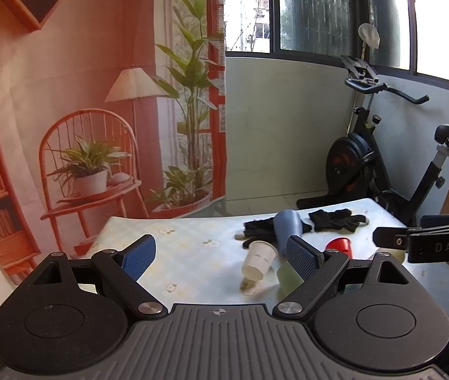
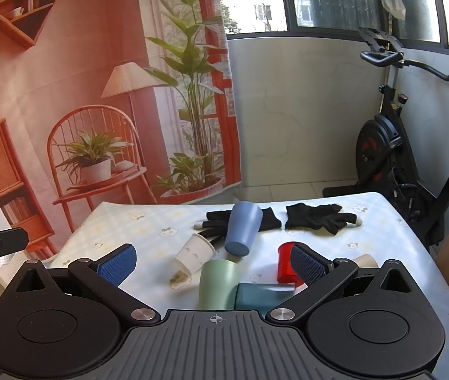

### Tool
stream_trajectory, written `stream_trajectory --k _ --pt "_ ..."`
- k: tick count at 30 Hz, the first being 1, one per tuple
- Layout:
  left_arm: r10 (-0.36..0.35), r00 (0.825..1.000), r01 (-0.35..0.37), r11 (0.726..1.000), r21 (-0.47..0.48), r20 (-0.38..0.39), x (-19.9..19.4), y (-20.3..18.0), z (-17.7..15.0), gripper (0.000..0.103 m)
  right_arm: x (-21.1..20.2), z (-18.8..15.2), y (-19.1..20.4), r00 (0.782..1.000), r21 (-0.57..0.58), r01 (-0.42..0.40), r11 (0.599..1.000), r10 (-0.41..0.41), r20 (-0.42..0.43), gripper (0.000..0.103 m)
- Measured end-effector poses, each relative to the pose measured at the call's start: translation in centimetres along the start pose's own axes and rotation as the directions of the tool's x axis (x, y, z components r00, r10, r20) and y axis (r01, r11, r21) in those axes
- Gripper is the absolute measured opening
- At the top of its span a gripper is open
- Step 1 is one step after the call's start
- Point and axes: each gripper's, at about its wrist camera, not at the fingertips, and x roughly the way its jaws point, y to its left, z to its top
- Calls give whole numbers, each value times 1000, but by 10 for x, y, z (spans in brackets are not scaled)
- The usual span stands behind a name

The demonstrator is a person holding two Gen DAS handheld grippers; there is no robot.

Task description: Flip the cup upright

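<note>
Above the near desk [image 2: 382, 215] edge, the right tool [image 2: 214, 261] and left tool [image 1: 221, 253] hover wide open, gripping nothing, aligned for approach. Ahead, green cup [image 2: 218, 285], teal cup [image 2: 256, 294] and red cup [image 2: 286, 266] stand inverted. Beyond, white paper cup [image 2: 194, 255] and blue cup [image 2: 243, 229] lie tipped over against black gloves [image 2: 316, 217].

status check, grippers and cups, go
Left gripper open, empty. Right gripper open, empty. White cup on its side, untouched. Green cup, blue cup crowd it.
</note>
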Motion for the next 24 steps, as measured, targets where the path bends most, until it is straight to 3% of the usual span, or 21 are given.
stream_trajectory --k 9,12,18,24 --pt "-1 1000 1 1000 -24 -31 6 0 -3 92 2 -4 -2 1000 13 -14 1000 14 -4 103" --pt "-7 997 3 999 -48 -73 18 4 -4 91 11 -9 -13 999 31 -31 999 32 -27 103" --pt "5 1000 -7 995 -97 -24 37 8 -20 91 35 -36 -62 994 132 8 991 6 -105 103" --pt "-15 999 11 991 -134 -34 66 0 -26 90 55 -64 -118 983 235 124 964 -87 -164 99"
